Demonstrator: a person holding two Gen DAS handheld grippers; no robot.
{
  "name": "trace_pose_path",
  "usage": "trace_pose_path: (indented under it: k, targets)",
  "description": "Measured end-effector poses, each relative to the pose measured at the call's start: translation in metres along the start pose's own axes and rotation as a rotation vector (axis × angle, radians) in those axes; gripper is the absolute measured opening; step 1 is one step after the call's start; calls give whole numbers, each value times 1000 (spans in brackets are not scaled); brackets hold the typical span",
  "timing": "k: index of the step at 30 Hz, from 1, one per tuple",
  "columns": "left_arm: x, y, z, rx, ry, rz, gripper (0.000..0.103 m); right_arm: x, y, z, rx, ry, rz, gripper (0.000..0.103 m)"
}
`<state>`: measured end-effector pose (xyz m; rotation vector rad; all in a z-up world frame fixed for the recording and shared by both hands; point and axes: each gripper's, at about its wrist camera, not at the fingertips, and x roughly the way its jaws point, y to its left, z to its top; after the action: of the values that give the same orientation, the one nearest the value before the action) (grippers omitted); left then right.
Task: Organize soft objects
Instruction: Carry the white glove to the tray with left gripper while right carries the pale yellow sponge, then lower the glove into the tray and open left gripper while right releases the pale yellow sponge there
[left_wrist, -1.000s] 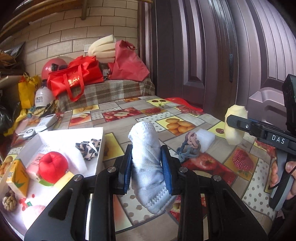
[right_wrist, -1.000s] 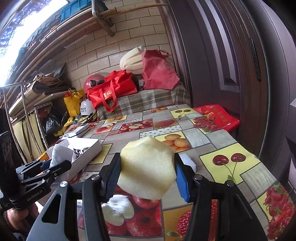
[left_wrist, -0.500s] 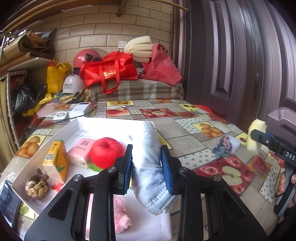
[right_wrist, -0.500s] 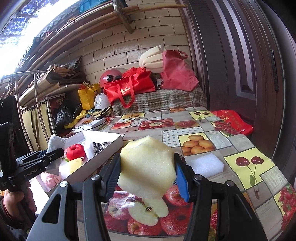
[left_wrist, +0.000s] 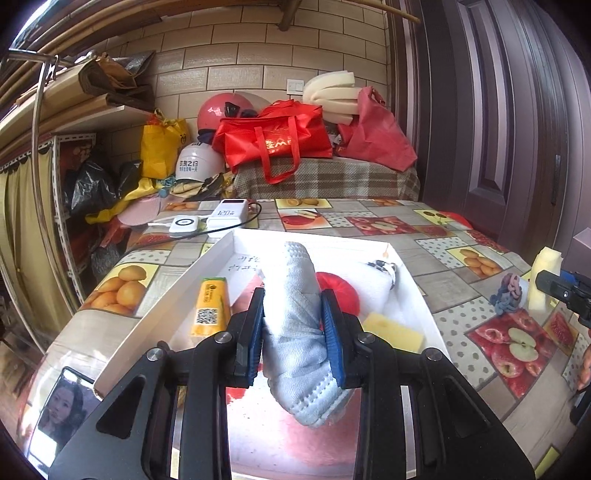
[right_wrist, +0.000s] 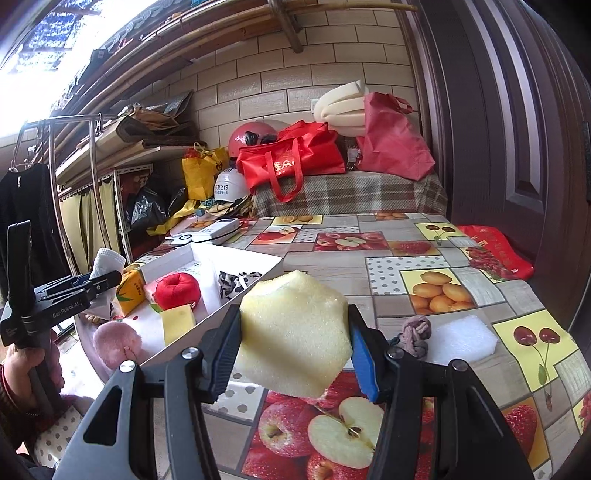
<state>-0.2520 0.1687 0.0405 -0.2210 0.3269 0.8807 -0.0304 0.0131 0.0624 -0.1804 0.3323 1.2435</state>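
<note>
While its two blue pads press in from either side, the left hand-held gripper (left_wrist: 292, 334) holds a rolled pale-blue cloth (left_wrist: 295, 314) upright above the white tray (left_wrist: 417, 291), the cloth's stitched end hanging below the pads. Below and beyond the cloth, the tray holds a red plush apple (left_wrist: 341, 291), a yellow sponge (left_wrist: 393, 332), an orange carton (left_wrist: 210, 308), a black-and-white patterned piece (right_wrist: 236, 280) and, at the near end, a pink fluffy ball (right_wrist: 114, 341). Off to the tray's right, the right hand-held gripper (right_wrist: 293, 349) is clamped on a pale-yellow foam chunk (right_wrist: 293, 332), held above the counter (right_wrist: 424, 258) with its fruit-print cover. Just beyond that chunk, a knotted mauve and blue-grey rope toy (right_wrist: 415, 334) lies on the counter touching a white foam block (right_wrist: 461, 339). At the counter's far end sit a white power bank (left_wrist: 227, 218) and red bags (left_wrist: 277, 142).
</note>
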Motion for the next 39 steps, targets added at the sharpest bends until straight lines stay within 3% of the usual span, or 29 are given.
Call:
trace_pose_path:
  k: [7, 23, 39]
  targets:
    - [3, 22, 0, -57, 9, 14, 29, 13, 17, -1, -25, 32, 36, 55]
    - [7, 30, 2, -39, 9, 44, 29, 46, 41, 1, -14, 91, 107, 55]
    - [16, 38, 3, -30, 19, 60, 29, 75, 87, 7, -100, 107, 167, 56]
